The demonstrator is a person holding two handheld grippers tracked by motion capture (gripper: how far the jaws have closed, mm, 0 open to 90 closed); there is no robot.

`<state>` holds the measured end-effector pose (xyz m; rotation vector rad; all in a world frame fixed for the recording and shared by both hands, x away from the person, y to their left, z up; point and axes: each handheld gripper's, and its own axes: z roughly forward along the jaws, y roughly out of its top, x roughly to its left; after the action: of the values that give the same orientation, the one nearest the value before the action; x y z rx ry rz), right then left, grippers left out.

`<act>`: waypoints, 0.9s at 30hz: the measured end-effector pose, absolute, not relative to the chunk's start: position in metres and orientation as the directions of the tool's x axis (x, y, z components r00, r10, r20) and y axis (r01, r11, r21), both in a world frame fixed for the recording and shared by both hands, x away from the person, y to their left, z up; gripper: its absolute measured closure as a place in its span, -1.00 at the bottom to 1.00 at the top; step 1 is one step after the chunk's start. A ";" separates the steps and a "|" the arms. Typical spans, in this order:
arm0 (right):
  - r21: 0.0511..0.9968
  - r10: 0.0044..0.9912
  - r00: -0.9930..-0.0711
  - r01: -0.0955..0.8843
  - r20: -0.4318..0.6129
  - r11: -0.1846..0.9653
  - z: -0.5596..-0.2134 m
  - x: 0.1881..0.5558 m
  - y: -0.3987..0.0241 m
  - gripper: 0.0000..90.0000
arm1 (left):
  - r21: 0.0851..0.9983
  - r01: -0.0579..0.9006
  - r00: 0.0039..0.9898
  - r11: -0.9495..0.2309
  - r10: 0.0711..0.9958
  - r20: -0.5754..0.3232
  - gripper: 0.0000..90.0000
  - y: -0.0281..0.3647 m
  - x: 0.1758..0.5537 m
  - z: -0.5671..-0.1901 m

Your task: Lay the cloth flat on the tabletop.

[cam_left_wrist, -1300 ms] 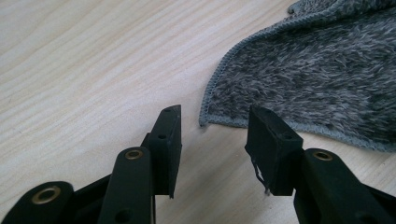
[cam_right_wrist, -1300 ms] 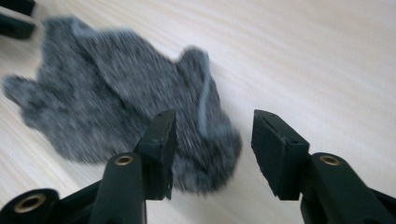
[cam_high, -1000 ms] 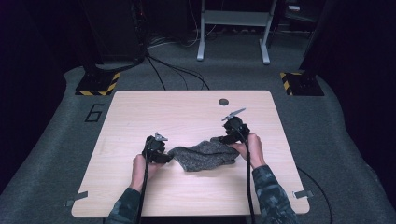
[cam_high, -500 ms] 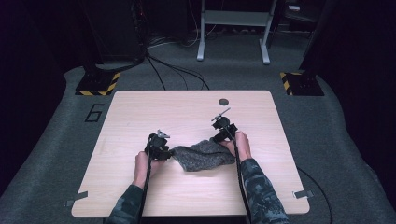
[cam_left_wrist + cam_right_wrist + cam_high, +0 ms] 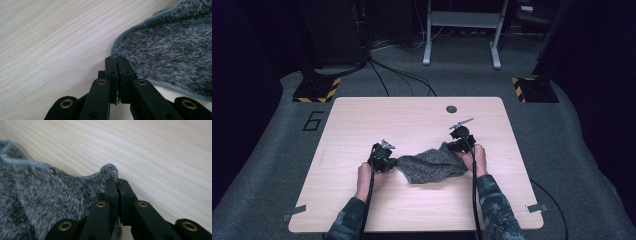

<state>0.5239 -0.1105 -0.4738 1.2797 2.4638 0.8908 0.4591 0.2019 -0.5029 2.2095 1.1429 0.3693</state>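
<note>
Pale wood table (image 5: 362,125) on grey carpet (image 5: 277,150) marked 6, dark room behind. Left gripper (image 5: 384,159) and right gripper (image 5: 457,145), jaws just closed, each pinch a corner of the grey fuzzy cloth (image 5: 432,165) lying mid-table between them.

A pale wooden surface (image 5: 362,120) stands on grey carpet (image 5: 267,165). A small dark round disc (image 5: 451,109) lies near its far edge, right of the middle. Beyond the far corners sit two black-and-yellow striped bases (image 5: 316,90) (image 5: 534,89). A grey metal frame (image 5: 462,30) stands farther back, with cables (image 5: 402,75) trailing across the floor.
</note>
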 end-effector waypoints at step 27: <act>0.752 0.822 -0.556 0.593 0.125 0.286 -0.439 0.475 -0.157 0.96 | 0.679 0.605 0.597 -0.416 0.802 -0.040 0.97 0.220 0.478 -0.467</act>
<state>0.4753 -0.1571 -0.4392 1.2921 2.2730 1.1368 0.4776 0.2196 -0.4671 2.1626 1.1074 0.3845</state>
